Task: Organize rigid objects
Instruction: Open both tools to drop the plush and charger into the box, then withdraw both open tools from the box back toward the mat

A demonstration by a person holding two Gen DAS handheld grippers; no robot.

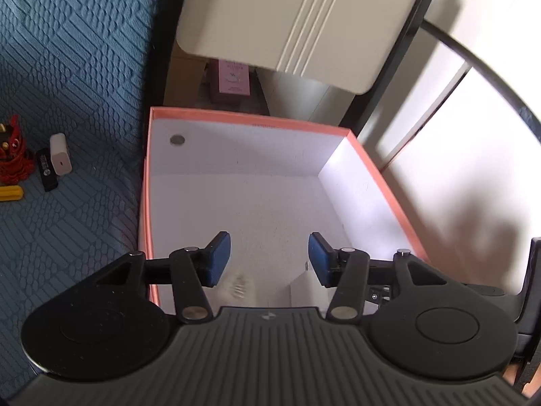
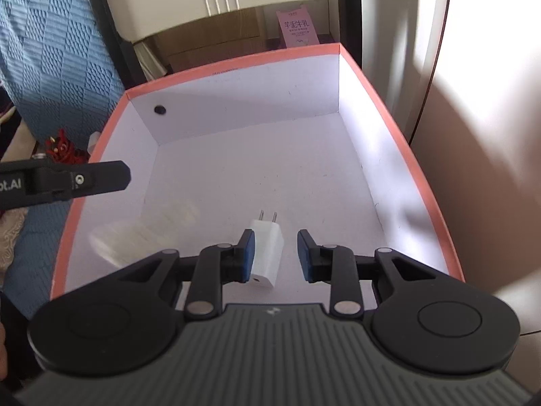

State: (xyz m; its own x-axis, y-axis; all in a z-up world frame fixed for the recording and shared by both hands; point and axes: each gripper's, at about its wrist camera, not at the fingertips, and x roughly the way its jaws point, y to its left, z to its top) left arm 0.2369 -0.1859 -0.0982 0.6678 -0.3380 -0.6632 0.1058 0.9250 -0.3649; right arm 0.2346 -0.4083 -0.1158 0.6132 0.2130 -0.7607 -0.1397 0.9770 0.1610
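Note:
An open box with an orange rim and white inside stands beside a blue bedspread. My left gripper is open and empty over the box's near end; a blurred white object lies or falls below it. My right gripper is open above the box floor, with a white plug charger lying between its fingers, touching the left pad. The left gripper's finger shows at the box's left wall in the right wrist view. The charger's corner shows by the left gripper.
On the bedspread lie a white charger, a black block, a red toy and a yellow piece. A cream chair back stands beyond the box, with a pink carton behind it.

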